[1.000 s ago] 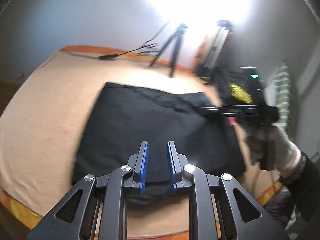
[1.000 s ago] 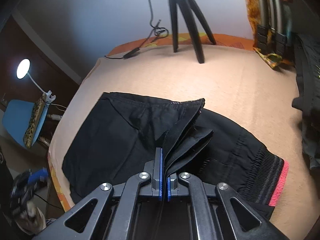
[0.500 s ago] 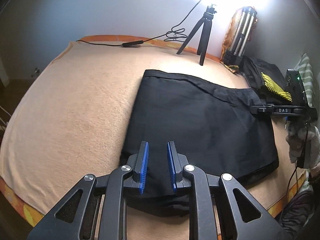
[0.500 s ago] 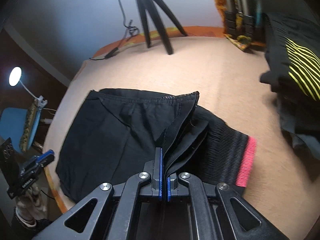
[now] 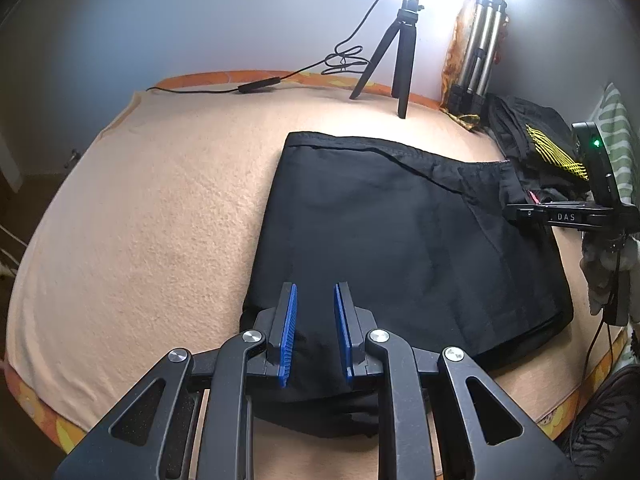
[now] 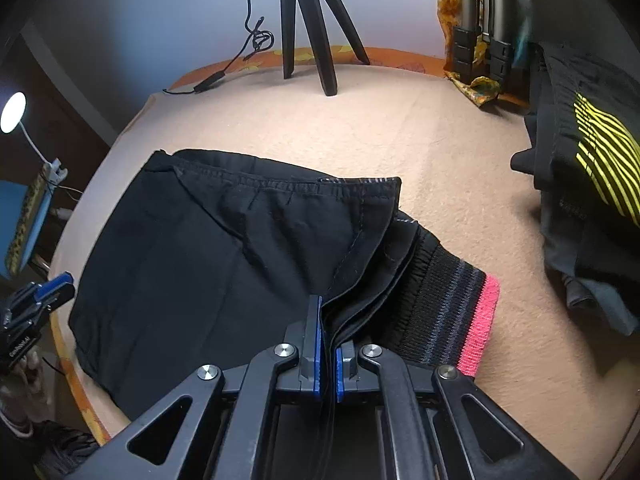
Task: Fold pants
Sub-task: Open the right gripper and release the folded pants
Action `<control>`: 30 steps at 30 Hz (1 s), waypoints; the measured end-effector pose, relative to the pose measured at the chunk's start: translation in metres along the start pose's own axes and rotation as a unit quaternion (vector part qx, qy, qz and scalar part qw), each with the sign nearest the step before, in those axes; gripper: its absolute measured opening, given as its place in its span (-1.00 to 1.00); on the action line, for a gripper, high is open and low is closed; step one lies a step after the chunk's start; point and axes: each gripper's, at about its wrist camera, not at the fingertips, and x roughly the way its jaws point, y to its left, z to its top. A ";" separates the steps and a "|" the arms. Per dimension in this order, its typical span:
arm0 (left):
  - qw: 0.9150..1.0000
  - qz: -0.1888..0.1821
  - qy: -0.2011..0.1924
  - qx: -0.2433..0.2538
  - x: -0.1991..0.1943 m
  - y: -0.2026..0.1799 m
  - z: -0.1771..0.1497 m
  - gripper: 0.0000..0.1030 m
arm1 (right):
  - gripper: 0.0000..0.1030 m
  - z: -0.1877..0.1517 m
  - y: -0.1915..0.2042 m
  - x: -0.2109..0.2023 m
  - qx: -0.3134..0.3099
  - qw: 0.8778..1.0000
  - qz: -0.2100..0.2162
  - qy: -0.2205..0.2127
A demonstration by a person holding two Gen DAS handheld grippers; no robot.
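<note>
The black pants (image 5: 400, 240) lie folded into a flat rectangle on a bed covered with a peach blanket (image 5: 160, 208), near the bed's front edge.

The left tool (image 5: 316, 332) hangs over the near corner of the pants. Its blue-padded jaws stand a little apart, with black cloth filling the space between and beneath them; whether the pads press on that cloth cannot be told. From this tool the pants spread forward and to the right, and the blanket lies bare to its left.

The right tool (image 6: 329, 354) has its jaws almost together, pinched on a stacked edge of the pants (image 6: 224, 264), with several layers of black cloth rising as a ridge from between the pads. Seen from this tool, the main body of the pants stretches forward and to the left. Just to its right lies a ribbed waistband with a pink stripe (image 6: 482, 320), flat on the blanket.

Further right of the right tool, well apart from the pants, lies a dark garment with yellow stripes (image 6: 600, 152). Ahead of both tools, at the far edge of the bed, stands a small black tripod (image 5: 394, 60), with a folded silver tripod (image 5: 478, 52) beside it and a black cable (image 5: 256, 84).
</note>
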 end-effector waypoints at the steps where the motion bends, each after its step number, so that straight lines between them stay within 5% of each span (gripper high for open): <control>1: 1.000 0.000 0.002 -0.001 0.001 0.001 0.000 -0.66 | -0.97 -0.001 0.001 -0.001 -0.003 1.000 -0.005 -0.001; 2: 1.000 0.000 0.004 -0.002 0.002 0.003 0.000 -0.66 | -0.96 -0.002 0.004 -0.002 -0.009 1.000 -0.014 -0.003; 4: 1.000 -0.002 0.008 -0.011 0.005 0.008 0.000 -0.27 | -0.95 -0.003 0.009 -0.004 -0.022 0.999 -0.031 -0.008; 6: 1.000 -0.004 0.012 -0.025 0.007 0.015 -0.001 -0.11 | -0.96 -0.004 0.014 -0.007 -0.034 0.998 -0.044 -0.012; 11: 0.999 -0.001 0.021 -0.031 0.012 0.020 -0.003 -0.11 | -0.95 -0.004 0.009 -0.005 -0.032 0.999 -0.035 0.001; 16: 0.999 0.007 0.032 -0.031 0.019 0.022 -0.005 -0.10 | -0.44 -0.003 -0.007 -0.021 -0.002 0.999 -0.031 -0.017; 22: 0.999 0.011 0.037 -0.038 0.023 0.024 -0.007 -0.10 | -0.36 -0.002 -0.038 -0.056 0.076 0.994 0.033 -0.069; 30: 0.998 0.017 0.048 -0.029 0.030 0.025 -0.010 -0.10 | -0.35 0.011 0.006 -0.039 0.029 0.995 0.069 -0.065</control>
